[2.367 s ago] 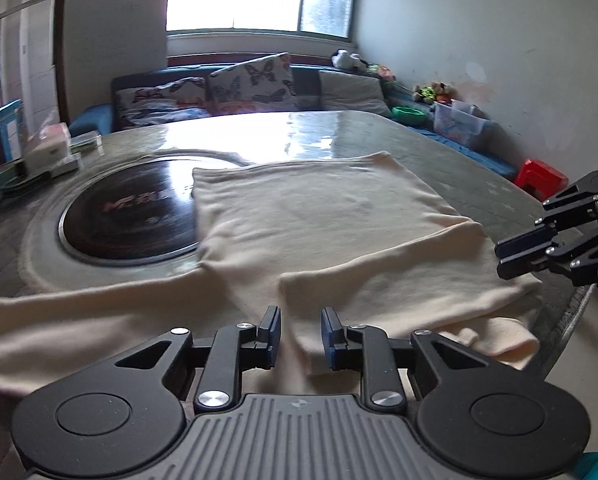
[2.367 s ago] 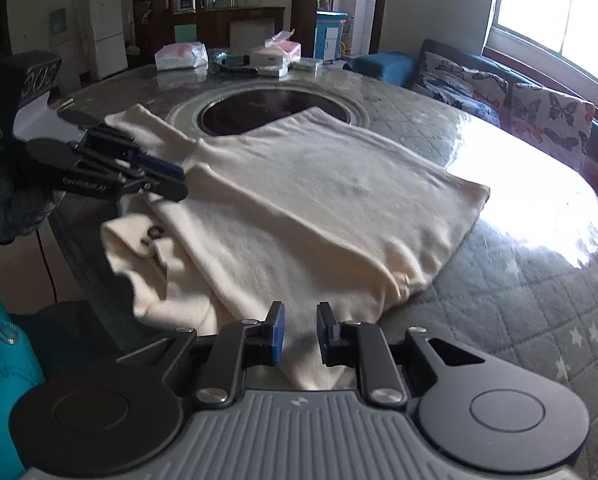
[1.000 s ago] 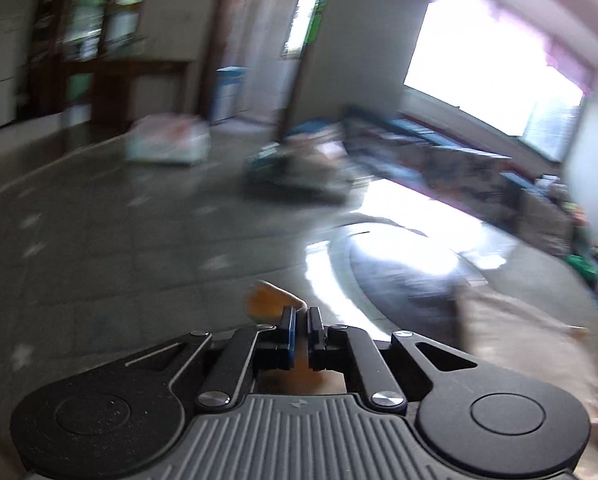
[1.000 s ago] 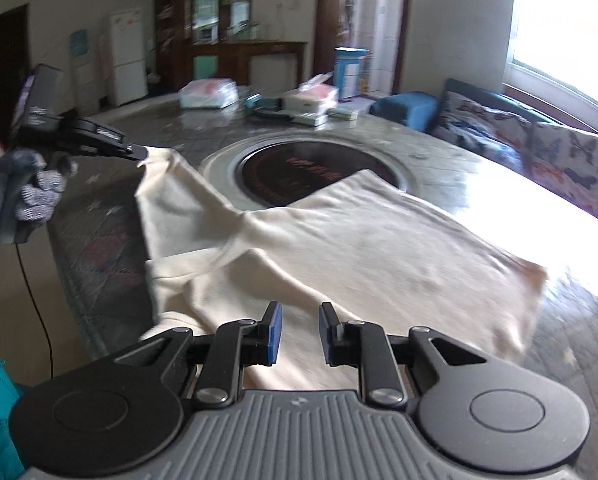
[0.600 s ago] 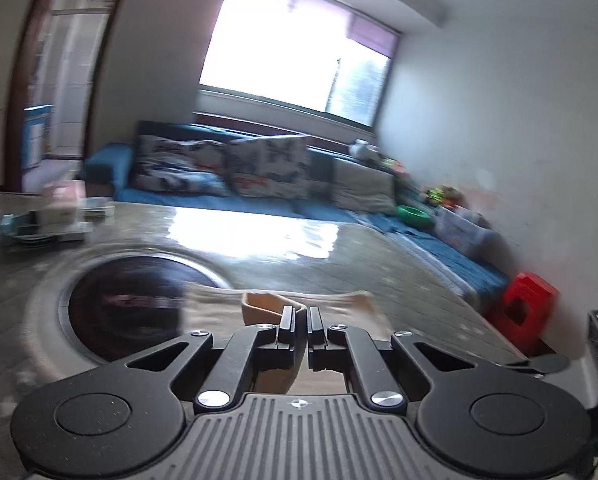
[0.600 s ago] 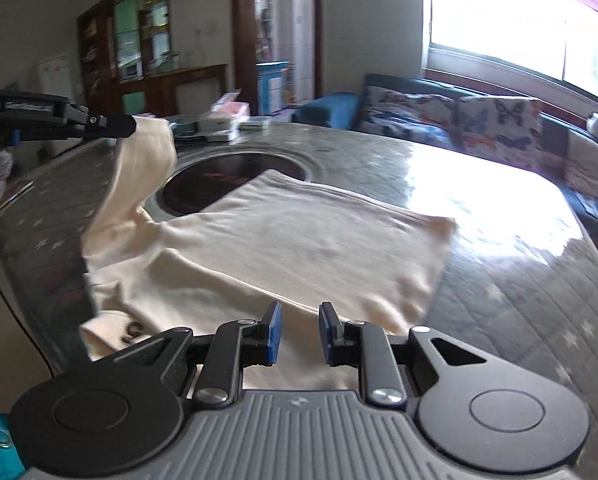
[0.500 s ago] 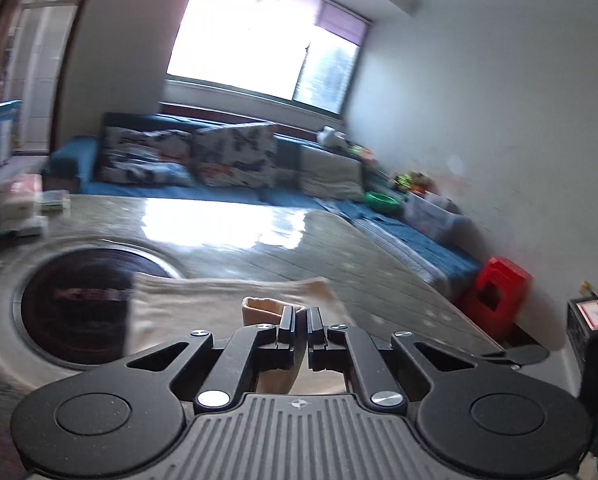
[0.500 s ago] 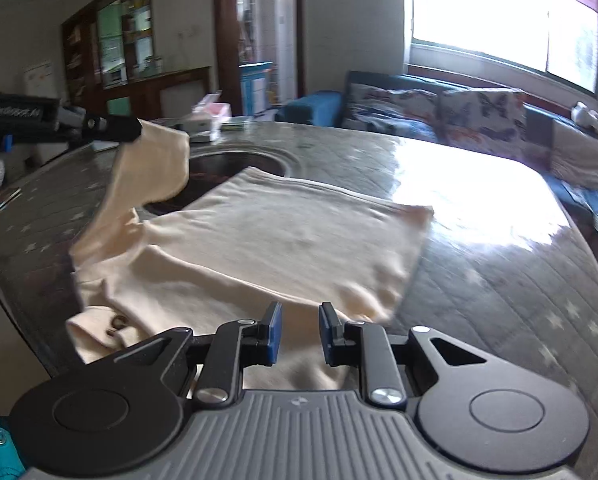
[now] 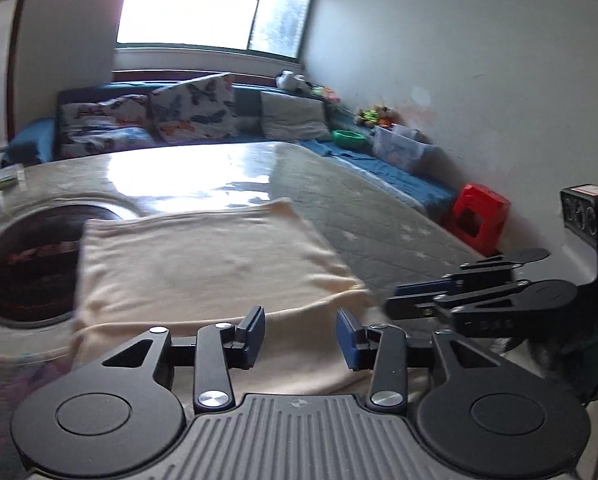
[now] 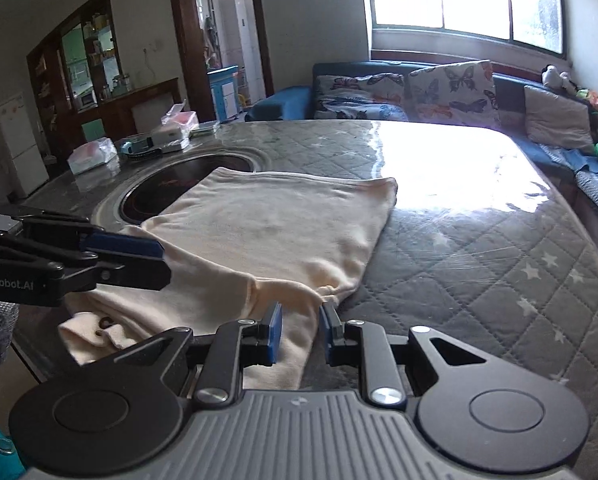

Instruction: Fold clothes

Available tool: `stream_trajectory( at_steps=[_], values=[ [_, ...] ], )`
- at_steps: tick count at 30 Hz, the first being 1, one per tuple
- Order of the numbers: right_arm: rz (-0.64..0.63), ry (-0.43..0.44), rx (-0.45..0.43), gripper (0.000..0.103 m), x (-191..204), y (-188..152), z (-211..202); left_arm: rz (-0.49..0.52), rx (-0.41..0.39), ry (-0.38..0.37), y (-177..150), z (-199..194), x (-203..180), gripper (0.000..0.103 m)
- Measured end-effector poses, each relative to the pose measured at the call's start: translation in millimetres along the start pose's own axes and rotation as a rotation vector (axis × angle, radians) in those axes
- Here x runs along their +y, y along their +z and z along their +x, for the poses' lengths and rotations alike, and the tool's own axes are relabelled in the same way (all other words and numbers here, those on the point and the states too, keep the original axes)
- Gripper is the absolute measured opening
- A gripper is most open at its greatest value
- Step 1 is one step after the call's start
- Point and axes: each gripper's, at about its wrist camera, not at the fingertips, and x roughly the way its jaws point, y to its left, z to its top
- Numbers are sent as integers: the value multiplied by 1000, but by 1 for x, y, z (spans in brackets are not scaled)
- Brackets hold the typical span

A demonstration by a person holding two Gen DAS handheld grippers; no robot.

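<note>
A cream garment (image 9: 203,264) lies spread on the quilted round table, also in the right wrist view (image 10: 267,232). My left gripper (image 9: 301,336) is open and empty just above its near edge, with a folded sleeve part under it. My right gripper (image 10: 301,334) is open, its fingers straddling a bunched edge of the garment (image 10: 323,292) without holding it. Each gripper shows in the other's view: the right one (image 9: 427,300) beside the garment's right corner, the left one (image 10: 139,256) over its left side. A cuff with buttons (image 10: 99,332) hangs at the table edge.
A dark round hotplate (image 10: 167,188) is set in the table (image 10: 479,248) under the garment's far corner. Tissue packs and boxes (image 10: 155,136) sit at the table's far left. A sofa with cushions (image 10: 419,92) runs behind. A red stool (image 9: 479,216) stands on the floor by the wall.
My left gripper carried a sleeve end up and across over the garment, then opened and let it go; the sleeve now lies folded on the body. My right gripper stayed open near the edge.
</note>
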Motion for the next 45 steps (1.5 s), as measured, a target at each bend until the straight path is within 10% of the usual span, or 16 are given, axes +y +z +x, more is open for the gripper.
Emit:
stream_trajectory(
  at_steps=[10, 27, 36, 45],
  values=[
    [-18, 94, 81, 23, 30, 5, 45, -84, 10, 246, -35, -48, 71, 54],
    [-100, 68, -46, 5, 59, 47, 3, -41, 29, 269, -65, -48, 74, 53],
    [-133, 20, -113, 5, 63, 64, -24, 26, 5, 289, -68, -50, 66, 14],
    [-30, -14, 58, 7, 34, 15, 27, 46, 22, 334, -71, -57, 67, 5]
  ],
)
